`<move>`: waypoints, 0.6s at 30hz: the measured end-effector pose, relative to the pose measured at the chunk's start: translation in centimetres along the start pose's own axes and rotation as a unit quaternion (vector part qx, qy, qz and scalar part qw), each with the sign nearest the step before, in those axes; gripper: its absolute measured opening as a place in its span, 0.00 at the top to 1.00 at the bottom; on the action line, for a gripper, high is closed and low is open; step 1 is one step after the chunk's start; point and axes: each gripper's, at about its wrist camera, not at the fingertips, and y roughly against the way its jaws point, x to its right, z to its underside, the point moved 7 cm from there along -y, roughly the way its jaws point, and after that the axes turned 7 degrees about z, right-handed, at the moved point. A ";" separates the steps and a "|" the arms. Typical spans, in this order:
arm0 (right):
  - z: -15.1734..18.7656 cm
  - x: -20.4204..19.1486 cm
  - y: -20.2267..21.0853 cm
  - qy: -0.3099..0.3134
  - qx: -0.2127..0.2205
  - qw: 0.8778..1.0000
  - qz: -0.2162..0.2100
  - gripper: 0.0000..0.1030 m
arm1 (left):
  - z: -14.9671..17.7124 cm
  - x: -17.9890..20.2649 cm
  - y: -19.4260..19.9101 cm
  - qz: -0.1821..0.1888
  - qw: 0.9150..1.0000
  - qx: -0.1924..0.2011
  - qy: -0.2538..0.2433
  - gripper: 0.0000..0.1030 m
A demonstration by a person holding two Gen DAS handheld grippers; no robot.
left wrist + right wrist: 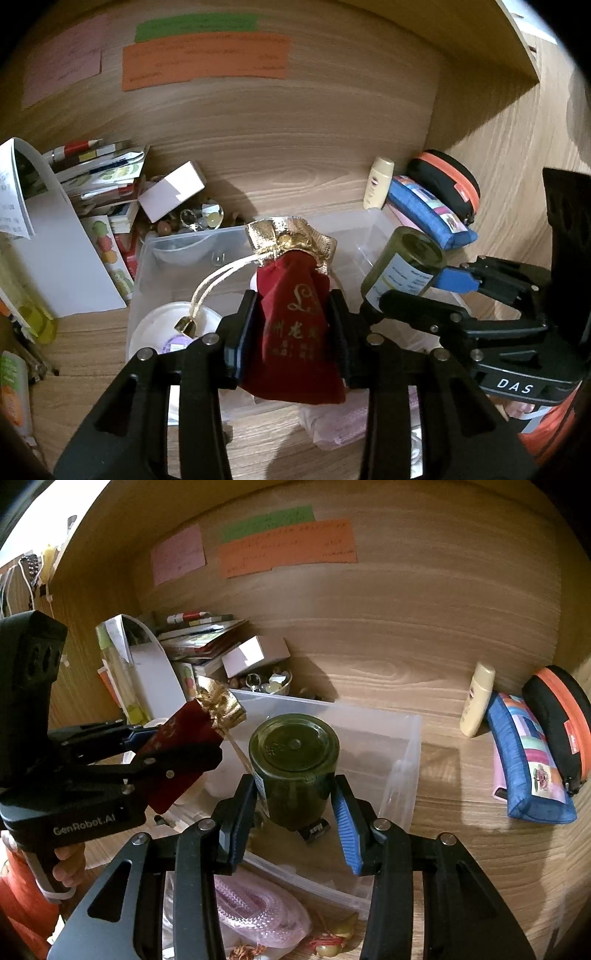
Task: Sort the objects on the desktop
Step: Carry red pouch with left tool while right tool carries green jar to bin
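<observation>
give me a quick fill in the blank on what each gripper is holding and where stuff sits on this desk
1. The left gripper is shut on a dark red velvet pouch with a ____ fabric top.
2. The right gripper holds a dark green glass ____ over the clear plastic bin.
3. The blue fabric pencil case leans against a black zip case trimmed in ____.

Missing words: gold; jar; orange

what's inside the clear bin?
In the clear bin: a white round lid and a clear scoop. The red pouch and green jar cover the rest.
</observation>
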 end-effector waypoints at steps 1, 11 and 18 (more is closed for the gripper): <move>0.0 0.0 0.0 0.000 -0.001 1.000 0.000 0.63 | 0.0 0.1 0.0 -0.003 1.000 -0.001 -0.004 0.64; 0.2 -0.2 -0.5 0.006 -0.009 1.000 0.009 0.63 | 0.6 1.0 -0.8 -0.036 0.998 -0.004 -0.044 0.58; 0.4 -0.1 -0.7 0.000 -0.017 1.000 0.002 0.63 | 0.8 0.5 -0.8 -0.049 0.998 -0.005 -0.048 0.49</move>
